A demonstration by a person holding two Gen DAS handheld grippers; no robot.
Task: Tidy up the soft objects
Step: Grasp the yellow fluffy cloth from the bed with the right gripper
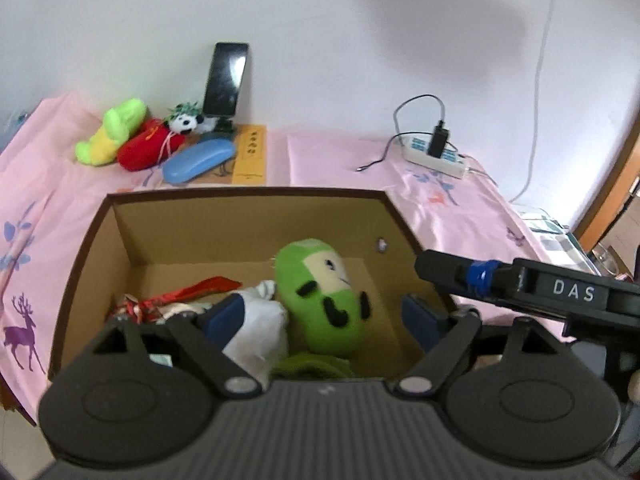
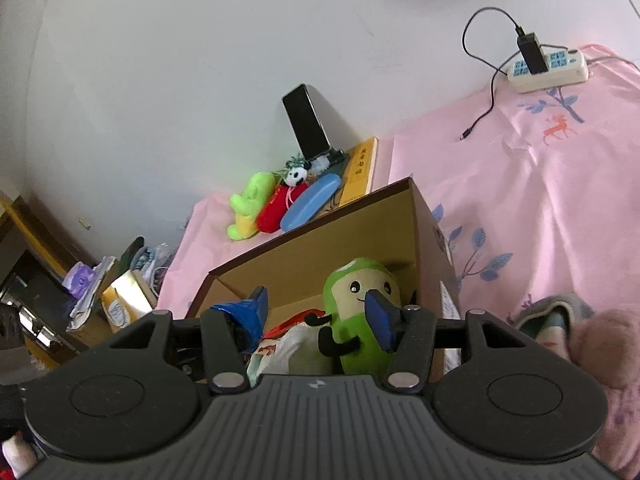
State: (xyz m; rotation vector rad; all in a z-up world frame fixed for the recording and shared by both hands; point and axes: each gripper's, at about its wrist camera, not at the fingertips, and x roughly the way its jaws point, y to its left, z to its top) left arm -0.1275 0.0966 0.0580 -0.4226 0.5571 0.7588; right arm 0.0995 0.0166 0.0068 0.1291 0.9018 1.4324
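Left gripper: fingers wide, nothing held, poised over the box.
Right gripper: fingers spread, empty.
Cardboard box: open, on pink surface.
Green plush: inside box, lying against white plush at its 9 o'clock.
Remaining toys: lime plush, red plush, panda, beyond box at 11 o'clock.

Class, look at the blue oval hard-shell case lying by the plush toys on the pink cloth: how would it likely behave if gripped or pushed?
The blue oval hard-shell case looks smooth and glossy, so jaws may slip on it. Its rigid-looking shell probably won't squash like the red plush toy beside it. Rounded and lying flat, it would likely slide rather than tip.
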